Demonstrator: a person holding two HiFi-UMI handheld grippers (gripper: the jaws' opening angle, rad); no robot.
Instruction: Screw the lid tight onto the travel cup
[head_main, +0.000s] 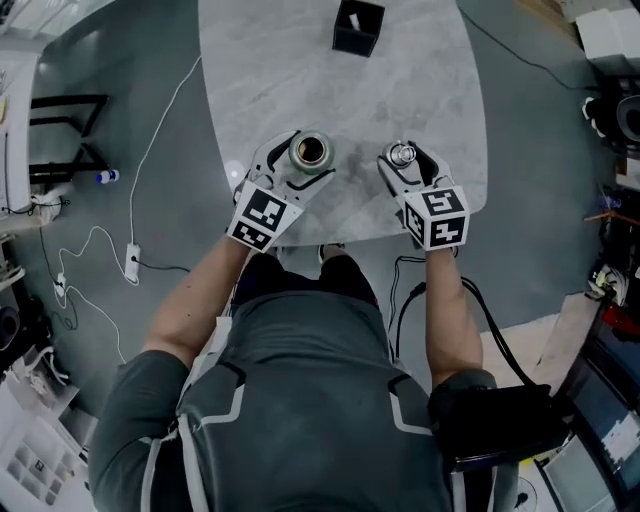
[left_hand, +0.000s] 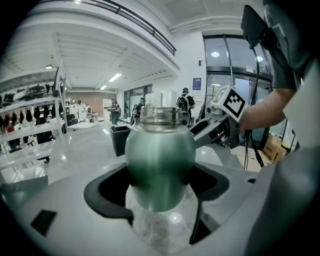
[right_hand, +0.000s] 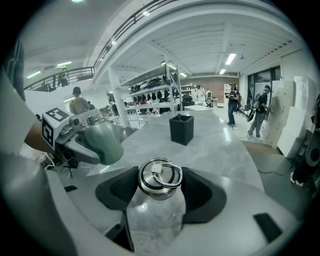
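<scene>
Travel cup: clamped by its rounded body between the dark pads of the left gripper, the jaws spread wide around it. It is seen upright at centre frame in the left gripper view, its base apparently clear of the table.

Lid: pinched at its sides by the right gripper, the jaws likewise set well apart on it. It is held at centre frame in the right gripper view, top face up.

Relation: in the head view the cup is placed left of centre and the lid right of centre, near but apart, over the table's lower edge. The lid is not yet set on the neck.

Beyond: a black box is noted at the top of the head view, well apart.

Risks, as judged: cross-threading is likely if the lid is brought down tilted. The smooth curved body may be spun or slid in the pads once torque is applied. The shallow lid may be lost from its grip.

Appearance: green metallic body, swelling to a shoulder, with a narrower bare-steel neck and an open mouth. The lid is brushed steel with a dark ring and a metal loop lying flat on top.
</scene>
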